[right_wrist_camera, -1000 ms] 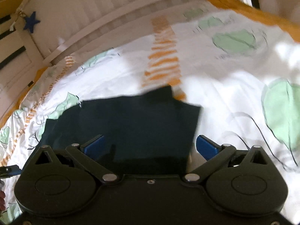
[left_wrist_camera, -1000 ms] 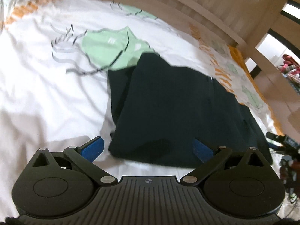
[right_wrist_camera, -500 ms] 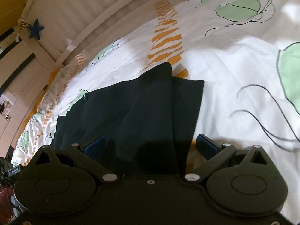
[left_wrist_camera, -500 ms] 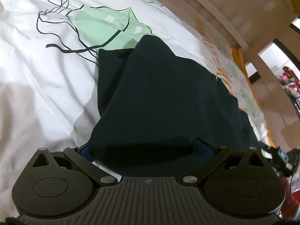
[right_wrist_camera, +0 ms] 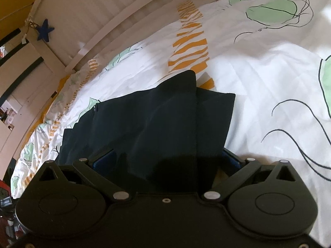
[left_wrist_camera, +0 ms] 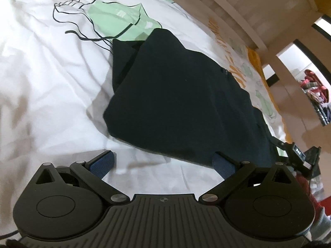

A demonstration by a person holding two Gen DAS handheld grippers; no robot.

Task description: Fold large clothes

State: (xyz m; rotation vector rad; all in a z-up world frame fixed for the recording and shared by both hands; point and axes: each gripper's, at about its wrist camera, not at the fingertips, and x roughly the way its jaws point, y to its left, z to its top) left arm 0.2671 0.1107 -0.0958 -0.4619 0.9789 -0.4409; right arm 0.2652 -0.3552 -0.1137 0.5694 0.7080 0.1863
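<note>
A dark navy garment (left_wrist_camera: pixel 182 95) lies folded in layers on the bed sheet (left_wrist_camera: pixel 51 95). In the left wrist view my left gripper (left_wrist_camera: pixel 163 162) is open just short of the garment's near edge. Only white sheet shows between its blue fingertips, and the right fingertip (left_wrist_camera: pixel 222 162) overlaps the cloth's edge. In the right wrist view the same garment (right_wrist_camera: pixel 155 124) reaches right up to my right gripper (right_wrist_camera: pixel 166 158). That gripper is open, with the jaws spread wide on either side of the cloth's near end. Its blue pads (right_wrist_camera: pixel 103 158) are partly hidden by the fabric.
The white sheet (right_wrist_camera: pixel 269 78) carries green leaf shapes, black lines and orange stripes. A slatted wooden bed rail (right_wrist_camera: pixel 99 16) runs along the far side, with a blue star (right_wrist_camera: pixel 44 31) hanging on it. A black device with a small display (left_wrist_camera: pixel 298 152) sits by the garment's right end.
The left gripper, which was over the garment's edge half a second ago, has drawn back onto bare sheet. The right gripper has moved closer, so the cloth now lies between its fingers.
</note>
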